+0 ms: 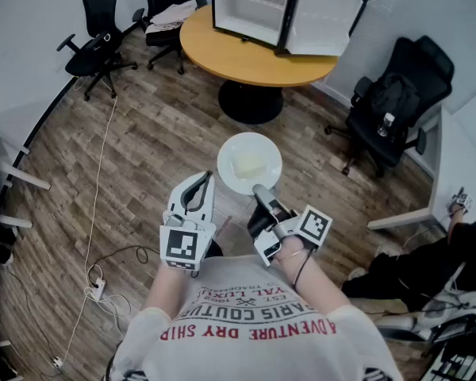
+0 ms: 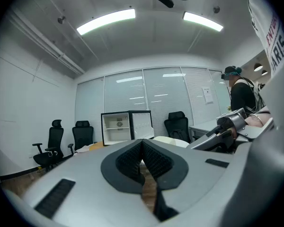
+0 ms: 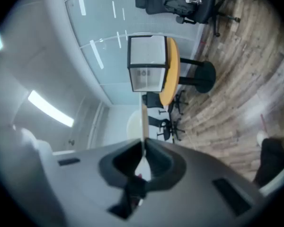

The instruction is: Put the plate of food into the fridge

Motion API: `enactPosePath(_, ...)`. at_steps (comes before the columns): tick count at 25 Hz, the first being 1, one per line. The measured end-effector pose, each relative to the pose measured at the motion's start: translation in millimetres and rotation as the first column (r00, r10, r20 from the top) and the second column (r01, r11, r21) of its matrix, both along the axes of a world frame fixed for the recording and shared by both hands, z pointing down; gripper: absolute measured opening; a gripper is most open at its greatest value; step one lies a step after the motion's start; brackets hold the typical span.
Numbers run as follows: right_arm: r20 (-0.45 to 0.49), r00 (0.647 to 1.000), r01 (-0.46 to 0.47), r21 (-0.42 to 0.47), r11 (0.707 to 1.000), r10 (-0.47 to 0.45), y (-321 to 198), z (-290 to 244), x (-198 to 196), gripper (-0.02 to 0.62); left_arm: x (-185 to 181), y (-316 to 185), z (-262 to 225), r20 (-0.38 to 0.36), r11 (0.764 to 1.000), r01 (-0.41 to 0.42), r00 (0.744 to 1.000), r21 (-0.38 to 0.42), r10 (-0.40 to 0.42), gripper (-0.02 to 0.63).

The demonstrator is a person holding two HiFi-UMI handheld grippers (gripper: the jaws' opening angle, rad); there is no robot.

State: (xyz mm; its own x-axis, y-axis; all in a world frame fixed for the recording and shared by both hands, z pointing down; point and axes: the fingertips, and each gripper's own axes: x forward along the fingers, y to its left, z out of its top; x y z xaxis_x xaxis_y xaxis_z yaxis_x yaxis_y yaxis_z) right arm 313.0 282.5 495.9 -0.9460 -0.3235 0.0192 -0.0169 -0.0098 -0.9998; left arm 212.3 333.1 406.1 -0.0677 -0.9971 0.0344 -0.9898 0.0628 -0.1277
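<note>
A white plate [image 1: 250, 163] with a pale slab of food [image 1: 251, 165] is held level over the wooden floor, in front of the person. My right gripper [image 1: 260, 190] is shut on its near rim. In the right gripper view the plate [image 3: 143, 119] shows edge-on, clamped between the jaws of the right gripper [image 3: 144, 148]. My left gripper [image 1: 201, 178] hangs just left of the plate, shut and empty; its pads [image 2: 132, 160] meet in the left gripper view. The small white fridge [image 1: 250, 5] stands open on the round wooden table [image 1: 254, 58] ahead, its door [image 1: 321, 21] swung right.
Black office chairs stand at the far left [image 1: 99, 46], behind the table [image 1: 163, 6] and at the right [image 1: 393, 101]. A white cable [image 1: 103, 181] runs across the floor to a power strip [image 1: 95, 288]. A desk edge [image 1: 452, 165] lies at the right.
</note>
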Motion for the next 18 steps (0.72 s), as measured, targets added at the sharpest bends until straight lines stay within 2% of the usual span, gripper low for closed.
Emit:
enactPosePath(12,-0.009,0.999,-0.032,-0.001,0.999,0.032,0.6,1.0,0.7,0.04,-4.7,0.5,5.3,-0.042,1.0,-0.007,0.999,-0.006,0.007,0.034)
enactPosePath(18,-0.027,0.998,-0.057,0.004,0.998,0.057,-4.9,4.9,-14.7,0.038,-21.9,-3.4,13.4,-0.069,1.0,-0.026,0.997,-0.009,0.025,0.034)
